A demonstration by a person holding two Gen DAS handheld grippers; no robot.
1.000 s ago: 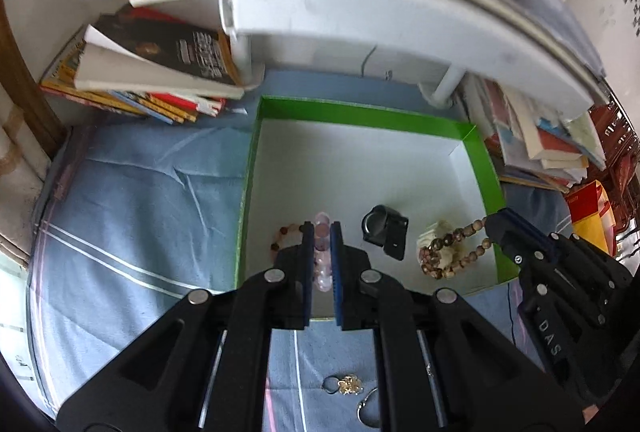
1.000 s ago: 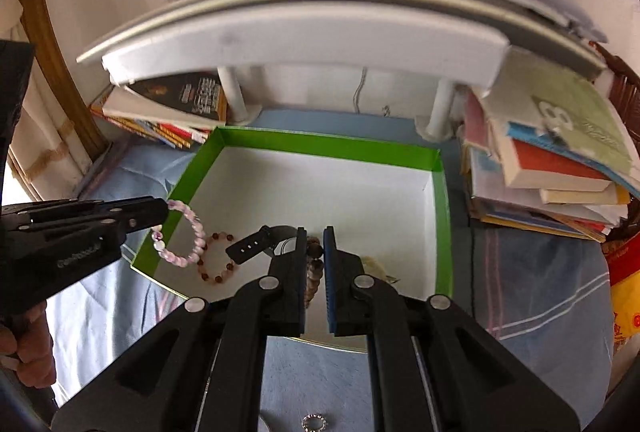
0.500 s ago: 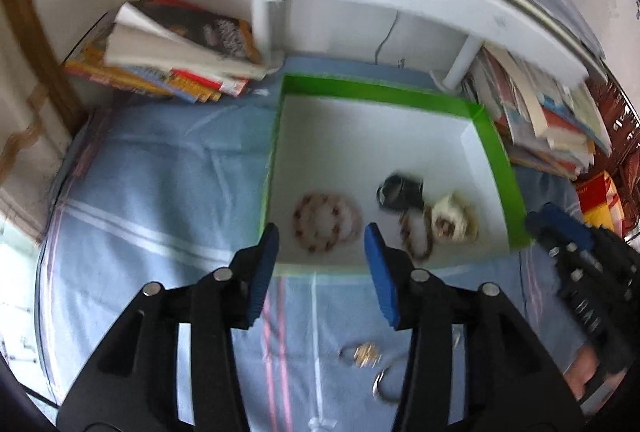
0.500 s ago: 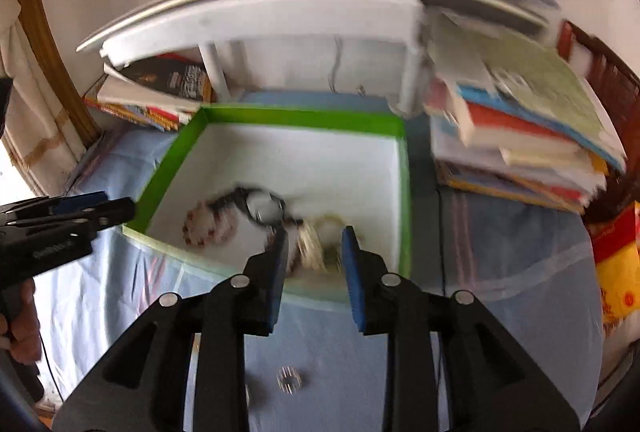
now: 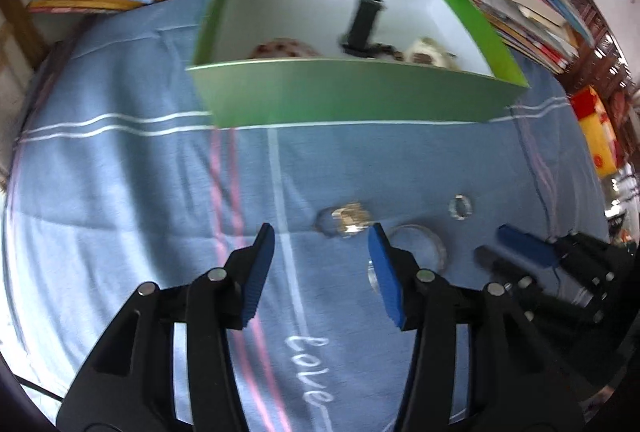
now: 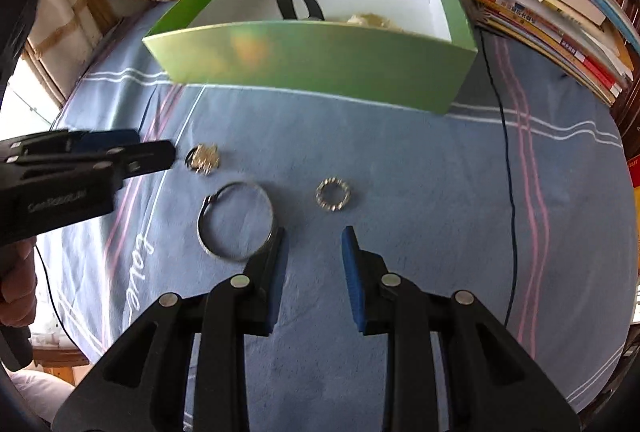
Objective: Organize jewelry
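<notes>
Green cardboard box (image 6: 312, 60) with a white inside is the landmark: it stands on the blue striped cloth (image 6: 420, 172) that covers the counter, and already holds a black strap (image 6: 294, 2), dark beads (image 5: 280, 48) and a pale beaded piece (image 6: 370, 19). Three loose pieces lie on the cloth on the near side of the box: a small gold-coloured charm on a ring (image 5: 346, 222), a thin silver bangle (image 6: 236, 220) and a little studded silver ring (image 6: 333, 194). Left tongs (image 5: 322, 250) stand wide open and empty, and the charm lies just ahead of them, nearer their right finger than their left. Right tongs (image 6: 313, 252) are also open and empty; the studded ring sits just beyond their tips and about centred on the gap, while the bangle touches or nearly touches the outer side of their left finger. As I judge it, each hand has its own nearest target: left for the charm, right for the studded ring. The bangle, lying flat between the two, could go to either.
</notes>
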